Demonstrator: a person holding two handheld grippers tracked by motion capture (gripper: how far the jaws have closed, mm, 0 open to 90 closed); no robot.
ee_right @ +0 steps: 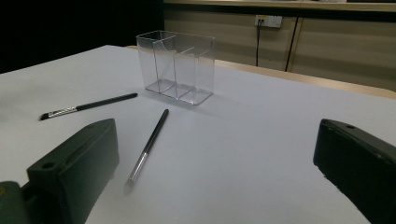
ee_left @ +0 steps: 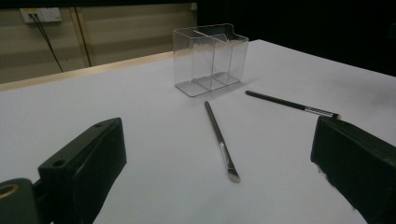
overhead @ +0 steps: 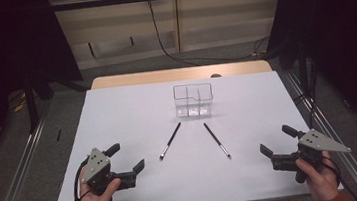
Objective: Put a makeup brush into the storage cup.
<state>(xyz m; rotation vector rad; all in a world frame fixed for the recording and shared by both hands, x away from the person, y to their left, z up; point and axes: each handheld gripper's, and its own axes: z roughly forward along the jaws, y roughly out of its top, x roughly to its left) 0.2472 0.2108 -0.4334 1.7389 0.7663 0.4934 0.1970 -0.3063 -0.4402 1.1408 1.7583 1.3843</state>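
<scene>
While both grippers rest at the near table edge:
Left gripper [overhead: 127, 158]: jaws wide, empty.
Right gripper [overhead: 276, 141]: jaws wide, empty.
Left brush [overhead: 170, 140]: flat, ahead of left gripper.
Right brush [overhead: 217, 139]: flat, near left brush, apart.
Clear organizer [overhead: 193, 100]: upright, beyond both brushes.

left gripper [overhead: 128, 157]: black fingers, grey three-cornered plate, black cable | right gripper [overhead: 277, 142]: same | sleeves: rust-orange cuffs
</scene>
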